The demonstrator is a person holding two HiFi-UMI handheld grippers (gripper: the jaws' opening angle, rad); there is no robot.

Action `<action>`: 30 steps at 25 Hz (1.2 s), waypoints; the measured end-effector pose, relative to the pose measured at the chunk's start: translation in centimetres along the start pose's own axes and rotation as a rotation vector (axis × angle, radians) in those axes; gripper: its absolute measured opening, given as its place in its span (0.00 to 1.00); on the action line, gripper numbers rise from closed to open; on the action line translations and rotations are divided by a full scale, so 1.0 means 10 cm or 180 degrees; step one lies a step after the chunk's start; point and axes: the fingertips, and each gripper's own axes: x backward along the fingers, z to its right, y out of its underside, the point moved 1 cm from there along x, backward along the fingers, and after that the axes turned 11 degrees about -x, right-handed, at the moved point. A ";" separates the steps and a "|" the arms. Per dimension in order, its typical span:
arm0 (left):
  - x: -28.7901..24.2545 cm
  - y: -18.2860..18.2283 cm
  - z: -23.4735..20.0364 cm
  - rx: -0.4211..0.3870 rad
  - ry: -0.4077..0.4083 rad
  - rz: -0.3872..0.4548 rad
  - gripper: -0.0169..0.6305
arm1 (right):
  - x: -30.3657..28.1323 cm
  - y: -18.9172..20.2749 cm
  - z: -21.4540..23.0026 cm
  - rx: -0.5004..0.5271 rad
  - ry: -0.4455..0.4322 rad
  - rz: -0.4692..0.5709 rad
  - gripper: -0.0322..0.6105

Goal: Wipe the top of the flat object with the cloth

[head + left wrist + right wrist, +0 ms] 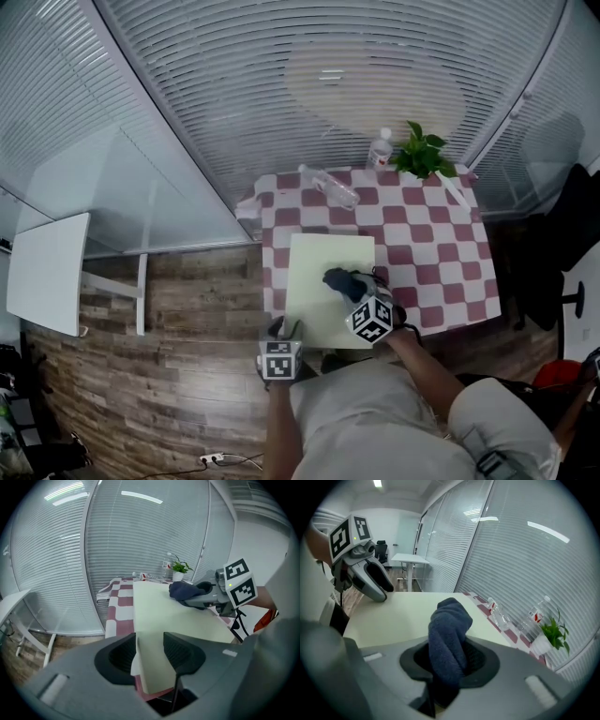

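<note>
A pale cream flat board (319, 258) lies on the red and white checked table (441, 253). My right gripper (351, 287) is shut on a bunched dark blue cloth (339, 280), which rests on the board's right half. In the right gripper view the cloth (450, 634) stands up from between the pads. My left gripper (284, 330) sits at the board's near left corner. In the left gripper view that corner (152, 667) lies between the spread jaws of the left gripper (150, 651). The left pad is beside the board's edge and the right pad is over its top.
A clear bottle (330, 187) lies at the table's far edge. An upright bottle (379, 150) and a small green plant (422, 155) stand beside it. Blinds cover the glass wall behind. A white desk (47, 272) stands at the left on the wooden floor.
</note>
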 end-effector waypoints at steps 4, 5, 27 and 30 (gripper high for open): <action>0.01 0.00 0.01 -0.0035 -0.0023 0.0031 0.32 | -0.05 -0.12 -0.32 0.0089 -0.0188 0.0086 0.20; 0.00 0.00 0.01 -0.0032 -0.0028 0.0032 0.32 | -0.08 -0.16 -0.39 0.0123 -0.0240 0.0096 0.20; 0.02 -0.01 0.00 -0.0004 -0.0004 0.0095 0.31 | -0.76 -0.97 -0.78 0.0183 -0.0701 0.0222 0.20; 0.02 -0.01 0.01 -0.0008 -0.0021 0.0107 0.31 | -0.79 -1.00 -0.76 0.0166 -0.0677 0.0229 0.20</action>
